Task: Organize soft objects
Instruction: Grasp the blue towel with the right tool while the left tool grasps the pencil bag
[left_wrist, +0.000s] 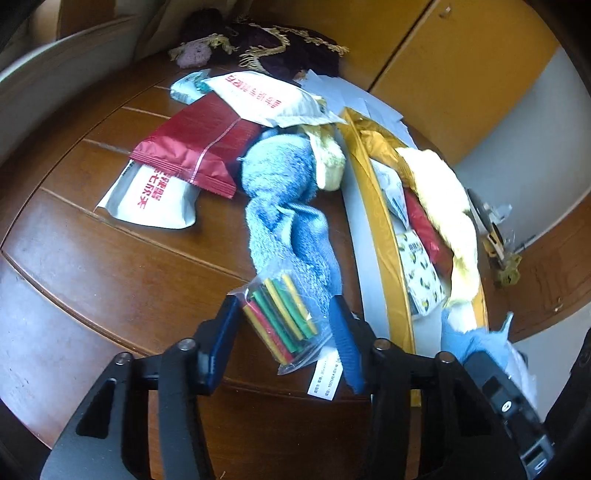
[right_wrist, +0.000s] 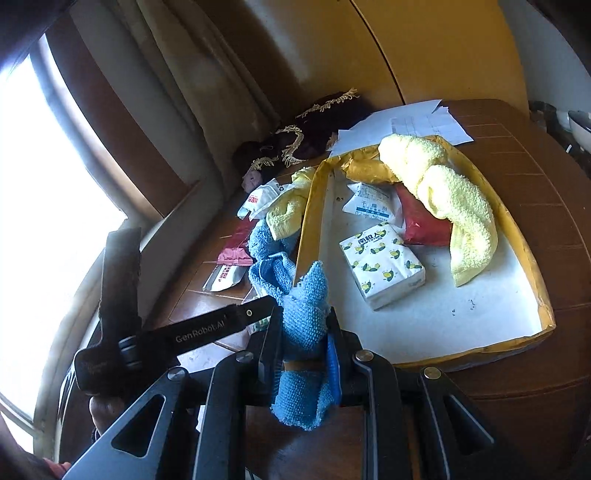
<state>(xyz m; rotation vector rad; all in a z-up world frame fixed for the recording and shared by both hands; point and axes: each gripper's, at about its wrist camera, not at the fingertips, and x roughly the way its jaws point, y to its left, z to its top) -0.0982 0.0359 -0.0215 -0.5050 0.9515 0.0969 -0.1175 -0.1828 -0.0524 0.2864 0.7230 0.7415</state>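
Right tool (right_wrist: 301, 354) clamped on blue towel (right_wrist: 304, 302); left tool (left_wrist: 282, 325) apart around bag of sticks (left_wrist: 284, 321). Lift the towel clear over the tray rim (right_wrist: 310, 214) before releasing.

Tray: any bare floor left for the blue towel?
Yes: the tray is bare white along its near rim, below the tissue pack and yellow towel. Far end is crowded. The right gripper holds the blue towel.

Twisted blue towel (left_wrist: 284, 206) on table, end clamped upright, yellow towel (right_wrist: 450, 195) draped in tray
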